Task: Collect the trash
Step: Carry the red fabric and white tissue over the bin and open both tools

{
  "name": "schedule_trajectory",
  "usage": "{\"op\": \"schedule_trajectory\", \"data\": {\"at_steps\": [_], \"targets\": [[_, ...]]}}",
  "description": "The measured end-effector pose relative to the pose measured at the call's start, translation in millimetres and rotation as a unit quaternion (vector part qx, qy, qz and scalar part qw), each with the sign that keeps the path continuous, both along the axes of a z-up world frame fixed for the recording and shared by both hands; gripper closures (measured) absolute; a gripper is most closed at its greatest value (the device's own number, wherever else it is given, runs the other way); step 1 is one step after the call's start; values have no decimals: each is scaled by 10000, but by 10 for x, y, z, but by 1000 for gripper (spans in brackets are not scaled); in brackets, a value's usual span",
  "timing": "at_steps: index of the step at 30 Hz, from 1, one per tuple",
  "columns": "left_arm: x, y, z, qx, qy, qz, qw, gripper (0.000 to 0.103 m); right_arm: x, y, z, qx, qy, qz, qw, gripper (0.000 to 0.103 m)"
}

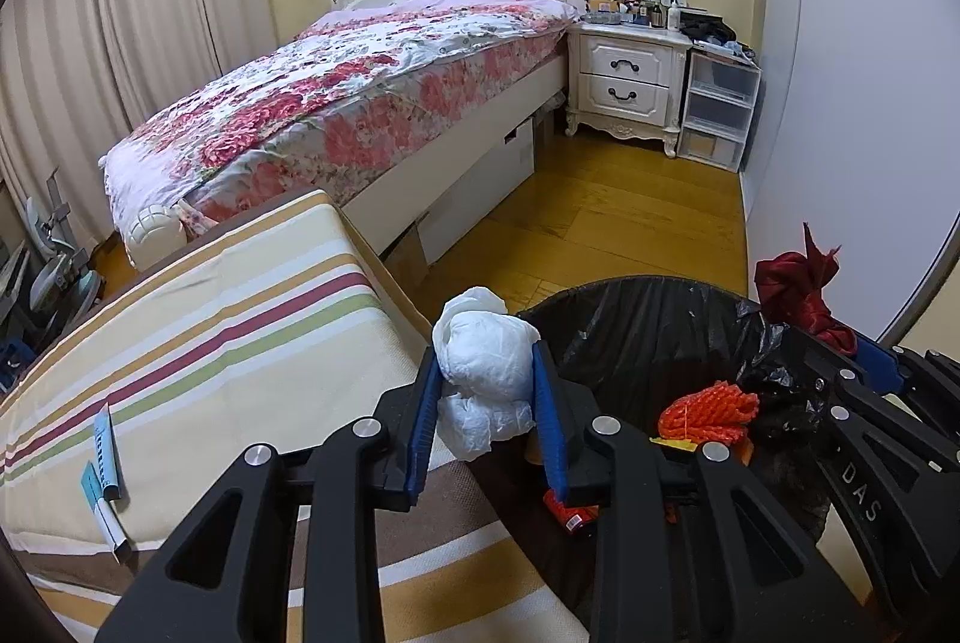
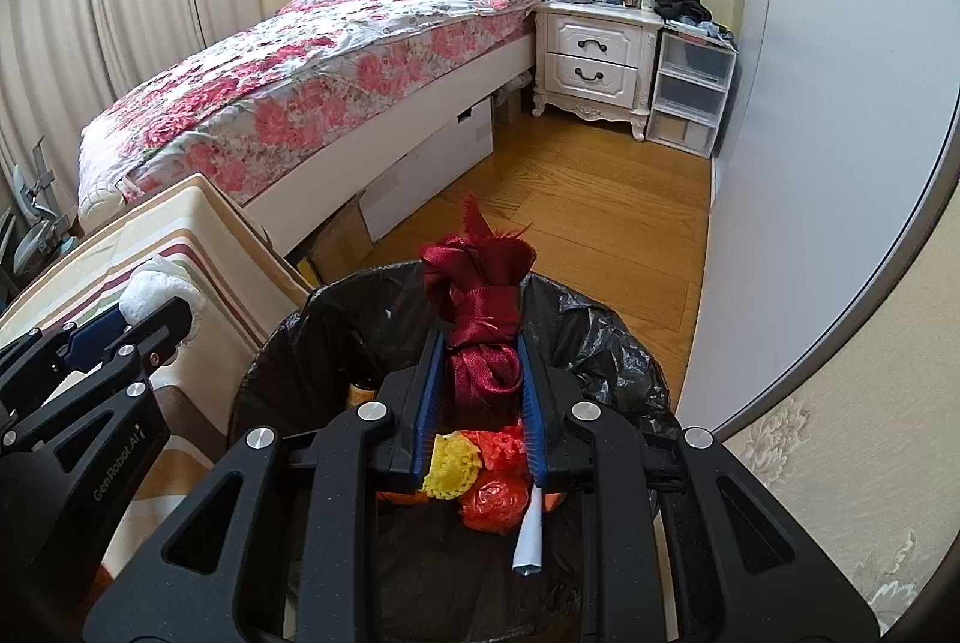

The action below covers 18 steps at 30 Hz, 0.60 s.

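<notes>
Right wrist view: right gripper [image 2: 480,373] jaws pinch the red ribbon bundle [image 2: 480,307], long axis pointing away over the trash bin [image 2: 600,343].

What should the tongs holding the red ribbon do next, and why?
Probably open and let go. The right tongs are shut on the red ribbon, which hangs right over the black-lined trash bin, so it should drop in beside the orange netting.

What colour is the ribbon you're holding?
Dark red ribbon, clearest in the right wrist view.
</notes>
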<state>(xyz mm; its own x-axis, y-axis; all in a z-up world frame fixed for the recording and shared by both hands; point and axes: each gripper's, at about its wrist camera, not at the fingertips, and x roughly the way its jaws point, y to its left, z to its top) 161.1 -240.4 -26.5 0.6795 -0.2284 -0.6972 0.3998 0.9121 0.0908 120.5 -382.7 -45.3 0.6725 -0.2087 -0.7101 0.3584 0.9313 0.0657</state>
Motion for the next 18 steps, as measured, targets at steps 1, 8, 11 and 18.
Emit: {"op": "schedule_trajectory", "data": {"at_steps": [1,8,11,18], "targets": [[16,-11,-15,14,22,-1,10000,72,5,-17,-14,10,11,-15,10000,80],[102,-52,-110,88,195,50,9998,59,24,-107,-88,82,85,-125,9999,74],[120,-37,-101,15,204,98,9997,44,9,-121,-111,60,60,-186,9998,58],[76,-13,-73,-14,151,109,9998,34,-28,-126,-114,46,57,-234,9997,57]]}}
